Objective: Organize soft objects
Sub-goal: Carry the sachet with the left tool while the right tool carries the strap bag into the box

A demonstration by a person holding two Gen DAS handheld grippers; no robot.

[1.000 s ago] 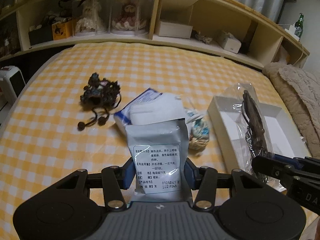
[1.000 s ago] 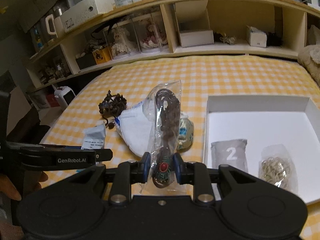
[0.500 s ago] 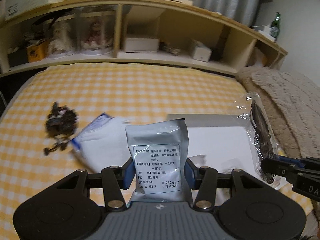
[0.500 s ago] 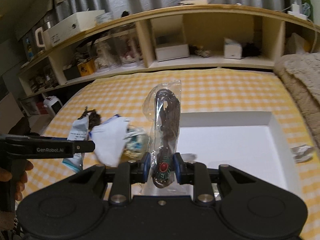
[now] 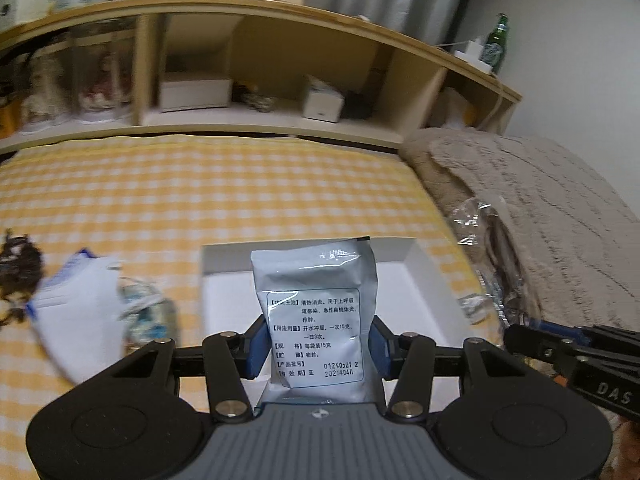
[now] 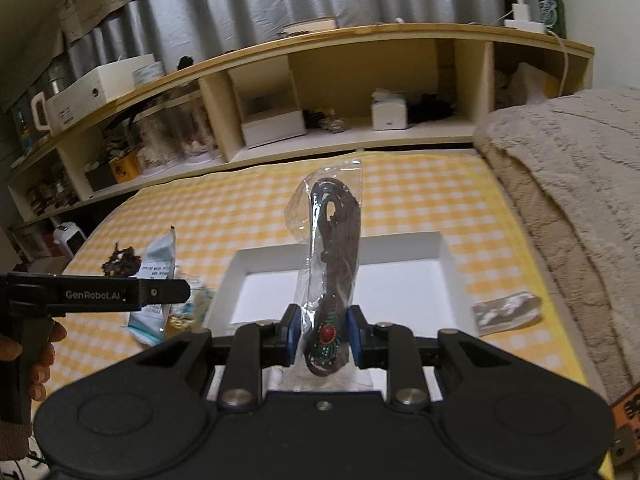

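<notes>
The bed (image 5: 200, 184), under its yellow check cover, carries everything, with a beige blanket (image 6: 568, 184) heaped along its 3 o'clock side. On it the white box (image 6: 448, 256) lies open, dead ahead at 12 o'clock of both tools, its long side across the view.

The left tool (image 5: 316, 344) is closed on a grey printed sachet (image 5: 316, 300), which stands upright with its long axis pointing to 12, right over the near part of the box. The right tool (image 6: 322, 336) pinches a clear bag of dark cord (image 6: 332, 240), also upright, over the box's near edge.

Both loads appear equally near the box; I judge the drop calls only for lowering straight ahead, and the left tool sits at about 9 o'clock of the right one, so they should not cross.

Unsorted: a white pouch (image 5: 80, 312) at 9 o'clock of the box, a small patterned bag (image 5: 148, 312) touching it, a dark tangle (image 5: 18, 264) farther toward 9, and a small crumpled packet (image 6: 506, 312) at 3 o'clock.
</notes>
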